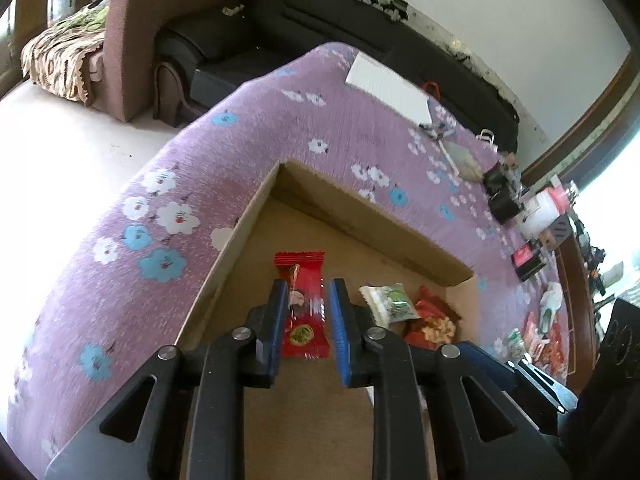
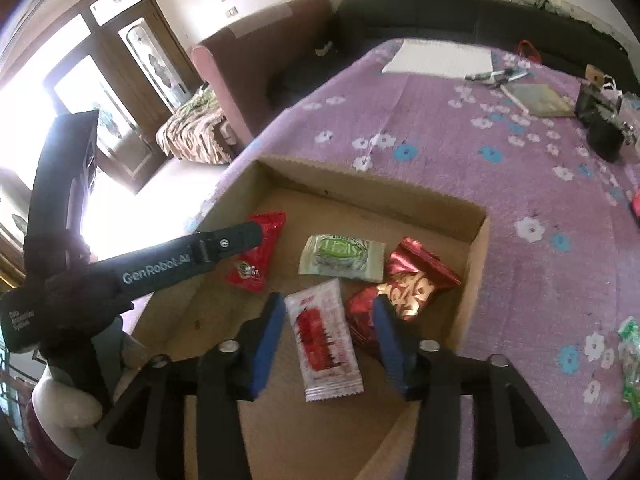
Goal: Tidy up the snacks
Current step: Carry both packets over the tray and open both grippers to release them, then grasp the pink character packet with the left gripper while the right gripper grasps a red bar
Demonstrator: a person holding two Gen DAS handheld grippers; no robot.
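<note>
An open cardboard box (image 2: 372, 188) lies on a purple floral tablecloth (image 2: 460, 152). My left gripper (image 1: 310, 288) hangs low inside the box (image 1: 360, 200) with its jaws nearly together, shut on a red snack packet (image 1: 304, 304). In the right wrist view that left gripper (image 2: 248, 240) covers part of the red packet (image 2: 256, 256) at the box's left. My right gripper (image 2: 326, 304) is open over the box floor. A white-and-red packet (image 2: 324, 340) lies flat between its fingers, with a gap on the right side. A green-white packet (image 2: 342, 256) and a red-gold packet (image 2: 416, 280) lie in the box.
More snack packets (image 2: 630, 360) lie on the cloth to the right of the box. At the far side of the table are a white paper pad (image 2: 440, 58), pens, and black devices (image 2: 600, 120). A dark sofa (image 1: 320, 12) stands behind the table.
</note>
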